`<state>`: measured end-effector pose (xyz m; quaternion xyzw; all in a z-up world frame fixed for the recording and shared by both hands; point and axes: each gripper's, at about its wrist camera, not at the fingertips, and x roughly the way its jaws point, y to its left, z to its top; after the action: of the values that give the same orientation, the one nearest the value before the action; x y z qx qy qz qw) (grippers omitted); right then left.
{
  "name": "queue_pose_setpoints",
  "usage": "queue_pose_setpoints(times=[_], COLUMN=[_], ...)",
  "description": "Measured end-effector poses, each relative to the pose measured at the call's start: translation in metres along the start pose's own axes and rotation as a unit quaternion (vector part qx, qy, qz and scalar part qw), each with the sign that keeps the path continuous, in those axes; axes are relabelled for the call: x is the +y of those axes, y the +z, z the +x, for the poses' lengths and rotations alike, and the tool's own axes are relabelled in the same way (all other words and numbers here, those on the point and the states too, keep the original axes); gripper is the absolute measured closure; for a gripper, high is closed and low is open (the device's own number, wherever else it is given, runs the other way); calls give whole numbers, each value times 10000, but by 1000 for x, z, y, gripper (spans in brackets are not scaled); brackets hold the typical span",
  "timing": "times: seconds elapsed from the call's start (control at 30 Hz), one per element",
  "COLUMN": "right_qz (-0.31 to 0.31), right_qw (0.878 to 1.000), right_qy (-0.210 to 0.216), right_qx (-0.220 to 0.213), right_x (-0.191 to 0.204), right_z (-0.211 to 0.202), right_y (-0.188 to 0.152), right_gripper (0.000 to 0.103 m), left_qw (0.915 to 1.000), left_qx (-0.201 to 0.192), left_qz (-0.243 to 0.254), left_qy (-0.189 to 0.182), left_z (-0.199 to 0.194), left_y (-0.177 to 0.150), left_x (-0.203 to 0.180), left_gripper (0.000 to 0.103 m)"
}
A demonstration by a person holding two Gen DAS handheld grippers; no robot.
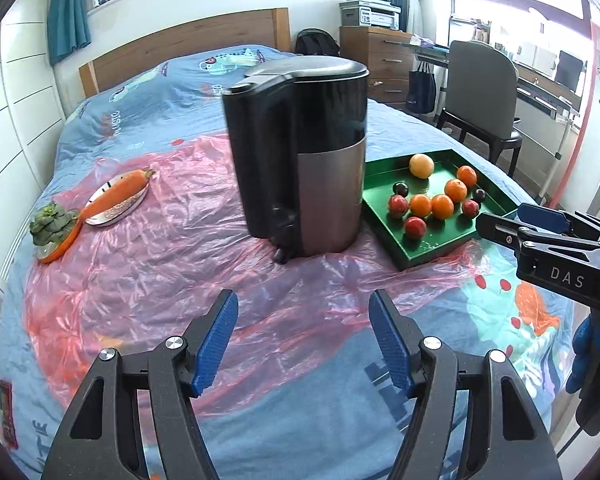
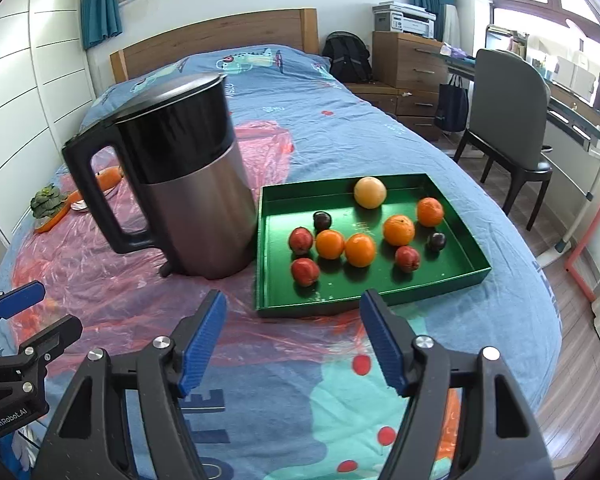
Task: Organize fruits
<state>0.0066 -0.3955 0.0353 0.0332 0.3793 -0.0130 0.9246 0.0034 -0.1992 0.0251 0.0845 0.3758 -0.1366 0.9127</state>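
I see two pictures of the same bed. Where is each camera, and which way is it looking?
Left wrist view: rides on the left gripper, looking down across the bed at the kettle; its own blue-padded fingers show, open, plus the right gripper at the right edge.
Right wrist view: rides on the right gripper, facing the green tray of fruit; its open fingers show, with the left gripper at the left edge.
Shared: kettle, tray, headboard, chair.

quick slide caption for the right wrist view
Open right gripper over the bed, facing a green tray of mixed fruit beside a kettle.
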Motion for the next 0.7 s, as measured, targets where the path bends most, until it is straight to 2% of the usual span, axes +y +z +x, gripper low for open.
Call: queue_pose_setpoints(times=[0.33,0.63,0.7], right_qz=[-316,-659,-698], right_qw=[9987,9964,9959], right_qy=[393,523,550], right_qx=[-21,-140,-150], right_x=[73,113,117], right_z=[-8,-21,-22], right_y=[-17,-24,-25], right_gripper=[0,0,0], left_qw=[9983,9957,9956], left_qx=[-48,-128,-129], left_qz=[-512,-797,-821], left_qy=[292,459,435], left_z=[-27,-39,-41], left_y=[-34,-48,-50], left_x=[64,96,98], left_gripper=[41,40,37])
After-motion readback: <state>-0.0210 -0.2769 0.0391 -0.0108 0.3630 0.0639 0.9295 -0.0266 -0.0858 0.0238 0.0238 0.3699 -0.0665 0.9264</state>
